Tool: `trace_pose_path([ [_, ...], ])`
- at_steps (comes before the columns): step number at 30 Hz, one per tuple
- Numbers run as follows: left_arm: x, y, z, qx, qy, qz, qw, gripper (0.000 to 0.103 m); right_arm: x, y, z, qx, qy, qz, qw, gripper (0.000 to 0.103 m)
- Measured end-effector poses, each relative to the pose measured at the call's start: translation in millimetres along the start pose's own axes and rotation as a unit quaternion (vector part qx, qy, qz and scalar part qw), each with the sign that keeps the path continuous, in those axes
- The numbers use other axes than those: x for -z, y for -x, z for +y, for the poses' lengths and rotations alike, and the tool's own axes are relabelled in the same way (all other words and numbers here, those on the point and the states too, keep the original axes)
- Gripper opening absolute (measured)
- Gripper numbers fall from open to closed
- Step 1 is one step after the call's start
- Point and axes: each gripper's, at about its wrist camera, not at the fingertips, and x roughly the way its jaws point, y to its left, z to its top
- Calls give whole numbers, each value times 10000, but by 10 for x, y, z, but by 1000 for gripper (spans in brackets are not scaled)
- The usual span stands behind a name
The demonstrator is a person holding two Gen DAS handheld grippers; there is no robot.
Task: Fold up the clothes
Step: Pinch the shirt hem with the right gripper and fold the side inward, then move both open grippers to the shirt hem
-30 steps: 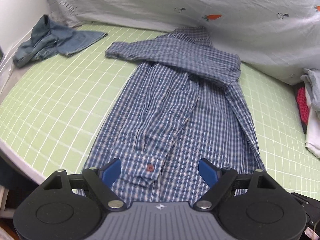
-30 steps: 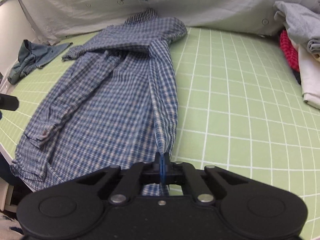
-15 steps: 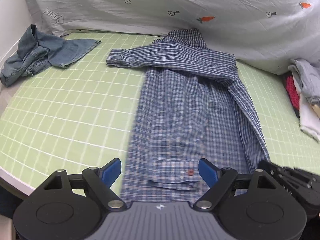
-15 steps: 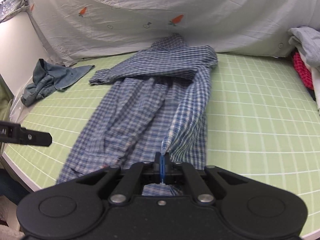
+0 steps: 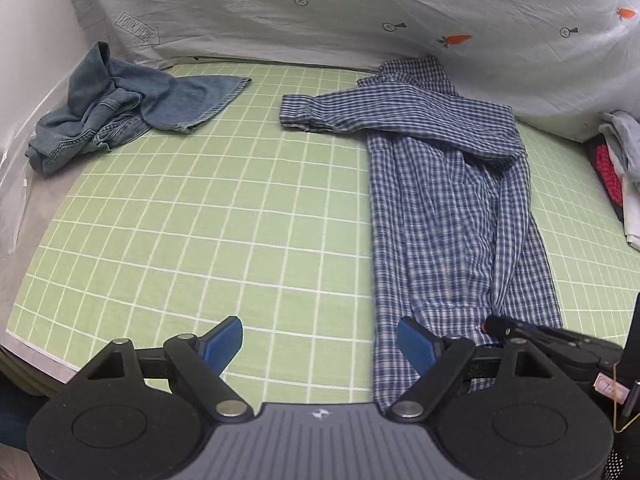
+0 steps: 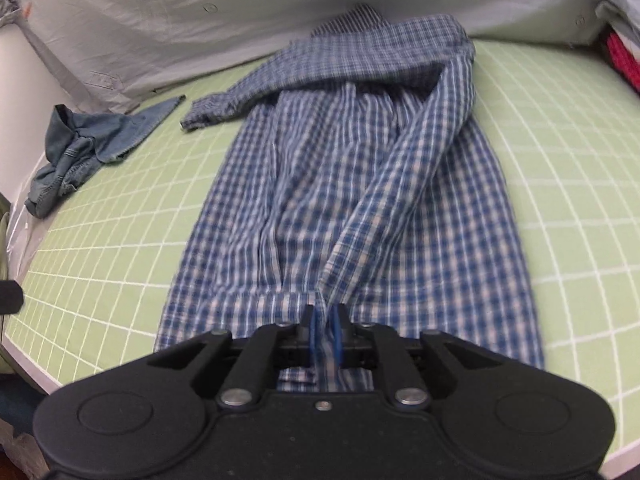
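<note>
A blue checked shirt (image 5: 448,208) lies lengthwise on the green grid mat (image 5: 224,216), collar at the back, one sleeve stretched left. It fills the middle of the right wrist view (image 6: 344,184). My right gripper (image 6: 326,332) is shut on the shirt's folded-in right edge at the hem, with fabric between its blue pads. It shows in the left wrist view (image 5: 520,330) at the hem. My left gripper (image 5: 320,344) is open and empty, above the mat just left of the hem.
Crumpled denim jeans (image 5: 120,104) lie at the back left, also in the right wrist view (image 6: 84,148). A stack of folded clothes (image 5: 618,168) sits at the right edge. A grey printed sheet (image 5: 360,12) hangs behind. The mat's front edge (image 5: 36,354) is close.
My right gripper has carried the shirt's right edge left over the body toward the hem's middle. My left gripper has moved left off the shirt, still open.
</note>
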Motion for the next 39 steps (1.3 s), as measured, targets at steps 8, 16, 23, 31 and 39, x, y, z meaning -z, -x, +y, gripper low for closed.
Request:
trace_pose_path([
  [8,-56,-37,53,239,77,-53,9997,86,-147,291,-114,283,-325,-393,9983,61],
  [16,-45,-159,32,332,101,151,9993,86,-51,180,-324,1253,-79,-110,9920,66],
  [23,-106,-243,0,279,116,232,9993,87,168,-43,20,1311,731,245,9884,69],
  [31,-310,-357,-95,229,400,173,9988,89,-232,157,-132,1286,650,-183,9894,79],
  [39,-781,-597,-65,-75,817,31,9966,89,-894,17,-269,1295,825,-570,9865,91],
])
